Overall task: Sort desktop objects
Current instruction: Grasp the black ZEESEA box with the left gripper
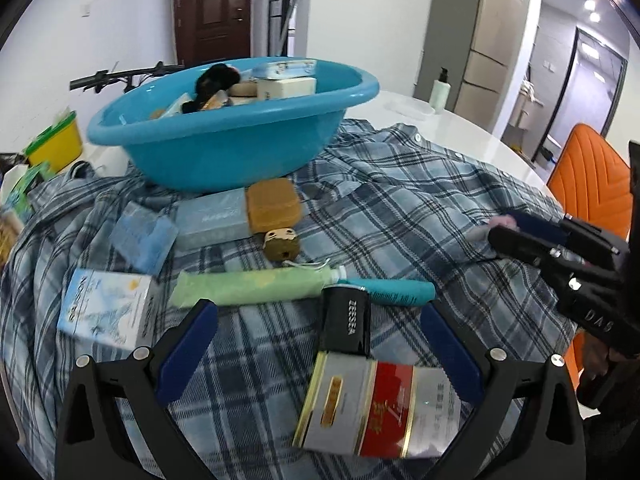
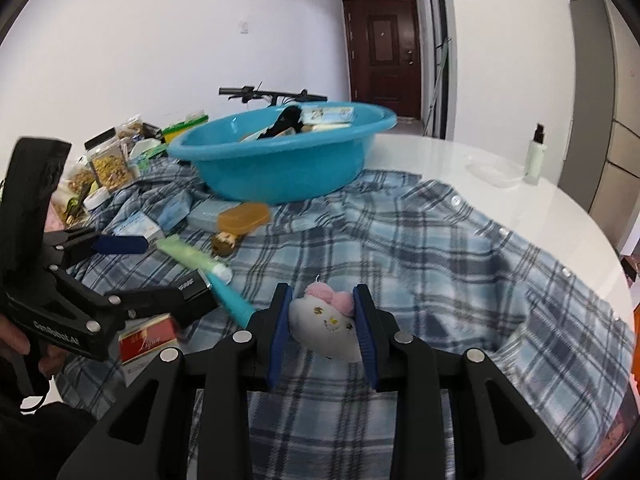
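Right gripper (image 2: pixel 322 320) is clamped on the plush (image 2: pixel 324 326), a little white cat face with a pink bow, both blue pads pressed into its sides. It sits just over the shirt (image 2: pixel 420 248); I can't tell from this angle whether it's lifted clear or brushing the cloth. The basin (image 2: pixel 280 160) already has boxes and a dark thing in it, so I'd guess that's where the plush goes. To do it well: lift straight up first so the cloth doesn't drag, carry over the rim rather than into it, and let go low, since soft stuff bounces.

Left gripper (image 1: pixel 320 344) is spread wide and holding nothing, hovering over the black case (image 1: pixel 346 322) and the red pack (image 1: pixel 376 408). Keep the two tools apart on the way across.

Surface is a white round table (image 2: pixel 520 208) with the plaid shirt spread over it, wrinkly, so things tip. Also on it: a green tube (image 1: pixel 248 286) and a tan box (image 1: pixel 274 204). Snack jars (image 2: pixel 106 160) crowd the left edge, a pump bottle (image 2: pixel 536 156) stands far right. Beyond that: white walls, a brown door (image 2: pixel 384 56), bike handlebars (image 2: pixel 272 96).
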`<state>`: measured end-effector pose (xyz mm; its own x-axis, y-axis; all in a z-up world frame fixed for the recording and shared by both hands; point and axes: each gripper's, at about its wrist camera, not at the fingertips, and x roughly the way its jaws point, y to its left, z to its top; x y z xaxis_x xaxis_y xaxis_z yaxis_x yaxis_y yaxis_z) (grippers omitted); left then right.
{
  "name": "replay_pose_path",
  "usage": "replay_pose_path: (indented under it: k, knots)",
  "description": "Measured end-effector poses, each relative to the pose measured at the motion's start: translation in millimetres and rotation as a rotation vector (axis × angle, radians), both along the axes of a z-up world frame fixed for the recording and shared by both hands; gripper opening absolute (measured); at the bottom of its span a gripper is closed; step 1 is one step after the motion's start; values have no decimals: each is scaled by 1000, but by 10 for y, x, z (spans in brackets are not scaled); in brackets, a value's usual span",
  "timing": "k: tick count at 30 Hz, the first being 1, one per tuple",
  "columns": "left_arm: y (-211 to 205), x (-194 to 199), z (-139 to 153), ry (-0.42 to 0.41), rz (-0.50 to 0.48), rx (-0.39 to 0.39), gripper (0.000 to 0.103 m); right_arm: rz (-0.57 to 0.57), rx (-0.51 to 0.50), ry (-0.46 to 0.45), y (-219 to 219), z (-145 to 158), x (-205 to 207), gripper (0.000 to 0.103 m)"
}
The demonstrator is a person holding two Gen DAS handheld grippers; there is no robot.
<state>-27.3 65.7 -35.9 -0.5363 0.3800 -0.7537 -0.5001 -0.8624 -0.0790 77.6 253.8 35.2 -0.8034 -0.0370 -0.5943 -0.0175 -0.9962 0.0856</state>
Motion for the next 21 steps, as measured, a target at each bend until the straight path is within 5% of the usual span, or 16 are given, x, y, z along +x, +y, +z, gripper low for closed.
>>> replay_pose_path:
  k: [8,13,16,21]
  knots:
    - [119,-122,-179,-64,-34,-12,79,-40,-33,-5,168,-8,-20,30]
    - [137,-142,-231,-77,-39,-31,44,-45,-42,-11,198,-35,-21,30]
    - [140,-130,-223,-75,-45,-24,34,-45,-43,-12,199,-37,-22,30]
    - [115,-90,-166,-42,-39,-34,34,-46,-42,-11,196,-41,-17,30]
